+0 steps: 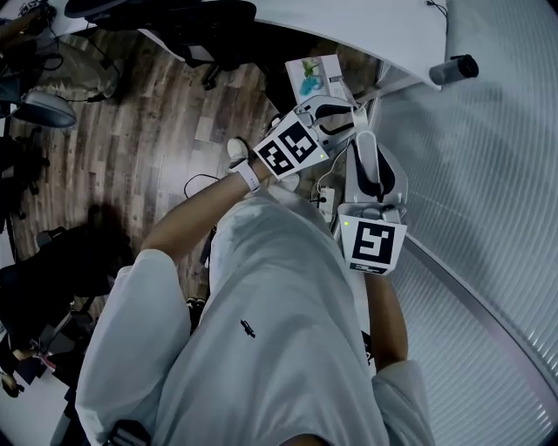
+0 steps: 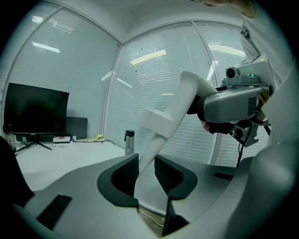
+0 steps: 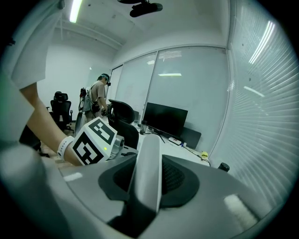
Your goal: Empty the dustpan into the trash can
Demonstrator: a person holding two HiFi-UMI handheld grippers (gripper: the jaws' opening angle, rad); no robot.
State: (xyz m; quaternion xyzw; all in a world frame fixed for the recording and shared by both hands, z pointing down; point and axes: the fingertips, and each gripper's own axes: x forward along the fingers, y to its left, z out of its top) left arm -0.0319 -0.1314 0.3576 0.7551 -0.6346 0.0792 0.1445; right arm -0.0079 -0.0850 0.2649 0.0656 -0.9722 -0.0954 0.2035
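Observation:
A long white handle [image 2: 180,105], which looks like the dustpan's, runs from my right gripper [image 2: 202,111] down between the jaws of my left gripper [image 2: 145,175]. The left jaws stand open around its thin lower part, with a gap on the right side. My right gripper [image 3: 148,179] is shut on the thick upper part of the handle [image 3: 148,158]. In the head view both grippers are close together in front of the person, the left gripper [image 1: 336,118] above the right gripper [image 1: 373,179]. A small white open bin [image 1: 316,77] stands just beyond them. The pan itself is hidden.
A white curved desk [image 1: 349,26] carries a dark bottle [image 1: 453,68] and a monitor [image 2: 35,109]. Slatted blinds [image 1: 488,192] fill the right. Cables and a power strip [image 1: 327,199] lie on the wood floor. Office chairs [image 1: 205,30] stand at the left; a person [image 3: 98,98] stands far off.

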